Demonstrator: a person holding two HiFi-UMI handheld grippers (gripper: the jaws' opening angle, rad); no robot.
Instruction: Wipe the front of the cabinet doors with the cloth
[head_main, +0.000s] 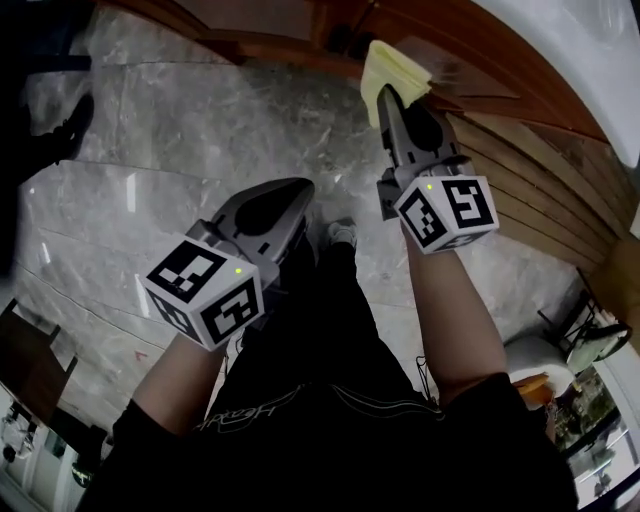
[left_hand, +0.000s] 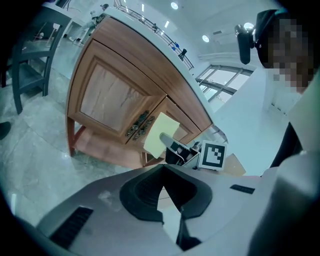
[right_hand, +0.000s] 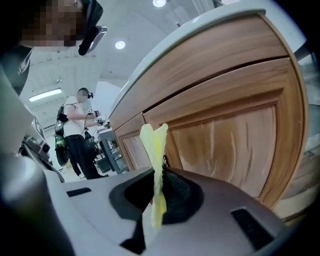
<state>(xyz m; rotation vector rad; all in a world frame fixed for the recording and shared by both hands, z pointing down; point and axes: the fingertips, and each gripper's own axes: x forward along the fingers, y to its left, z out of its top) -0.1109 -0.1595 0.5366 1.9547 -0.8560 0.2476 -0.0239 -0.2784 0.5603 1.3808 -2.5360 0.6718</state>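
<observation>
Head view: the right gripper (head_main: 392, 100) is reaching toward the upper centre of the frame and is clamping one yellow cloth (head_main: 393, 68) against or just beside the wooden cabinet (head_main: 500, 110); contact cannot be confirmed here. The left gripper (head_main: 290, 200) is hanging lower left of centre over the marble floor (head_main: 150, 150), well apart from the cabinet. Left gripper view: its jaws are meeting at the tips with nothing between them, so this tool is clenched and idle. Beyond it, the cloth (left_hand: 161, 134) is lying over the seam where two cabinet doors (left_hand: 110, 97) are meeting, beside two ornate handles (left_hand: 140, 125). Right gripper view: the jaws are pinching the cloth edge-on at frame centre, with a door panel (right_hand: 230, 145) filling the right side and one person (right_hand: 77, 132) standing far left. Judgement: the wiping step is starting on the door fronts. The next move is calling for flattening the cloth onto the panel and sweeping across both doors. Count: two grippers, one cloth, two doors.
</observation>
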